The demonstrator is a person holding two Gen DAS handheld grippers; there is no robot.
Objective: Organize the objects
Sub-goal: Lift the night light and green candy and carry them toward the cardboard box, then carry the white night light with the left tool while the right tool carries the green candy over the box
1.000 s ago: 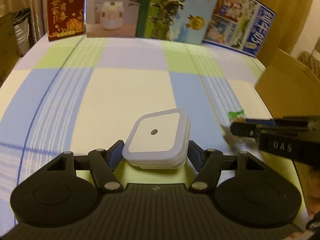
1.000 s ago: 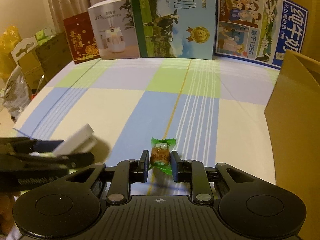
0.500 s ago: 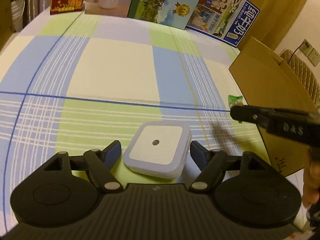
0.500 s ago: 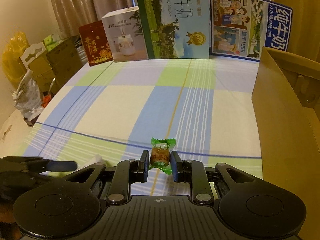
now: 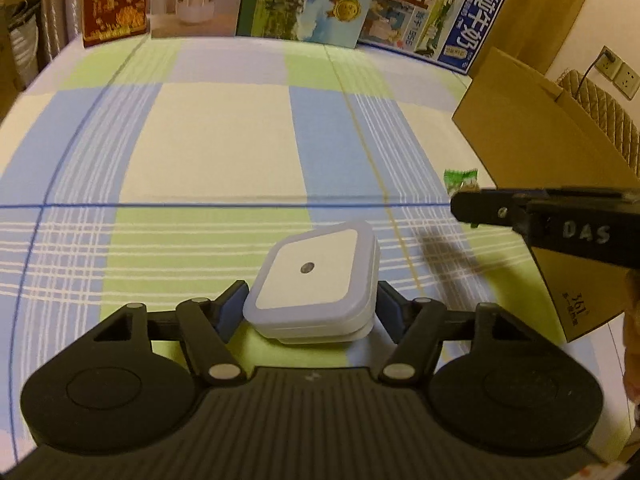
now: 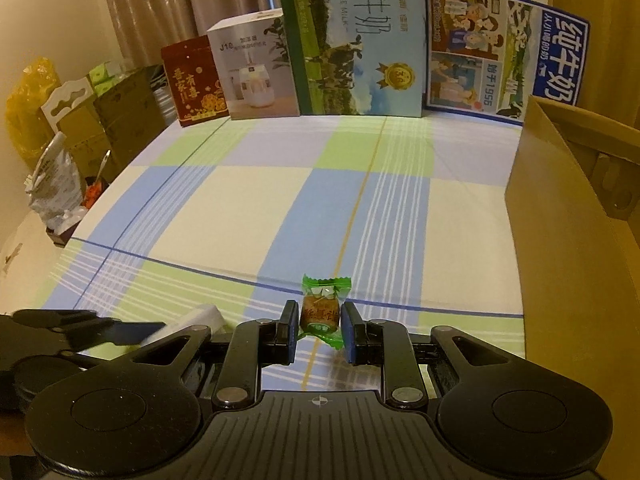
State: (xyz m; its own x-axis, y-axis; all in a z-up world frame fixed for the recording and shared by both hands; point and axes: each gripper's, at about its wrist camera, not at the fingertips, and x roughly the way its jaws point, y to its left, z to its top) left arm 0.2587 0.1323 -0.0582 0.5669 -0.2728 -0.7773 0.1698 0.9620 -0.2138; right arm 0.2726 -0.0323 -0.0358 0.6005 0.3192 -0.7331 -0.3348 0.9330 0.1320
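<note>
A white square night light (image 5: 310, 276) with a small round sensor sits between the fingers of my left gripper (image 5: 310, 308), low over the checked cloth. Both pads touch its sides, so the gripper is shut on it. My right gripper (image 6: 320, 324) is shut on a small candy (image 6: 320, 312) in a green wrapper, held just above the cloth. In the left wrist view, the right gripper (image 5: 472, 208) reaches in from the right with the green candy (image 5: 460, 180) at its tip. The right wrist view shows the left gripper (image 6: 160, 330) and the night light (image 6: 200, 316) at lower left.
An open cardboard box (image 5: 540, 140) stands on the right side of the table (image 6: 240, 208), close to the right gripper, and its wall (image 6: 568, 240) fills the right edge. Printed cartons (image 6: 360, 40) line the far edge. Bags and boxes (image 6: 60, 140) lie beyond the left edge.
Half a second ago the left fingers stood apart from the night light as it lay on the cloth. Now they have shut on its sides. The right gripper still holds the candy.
</note>
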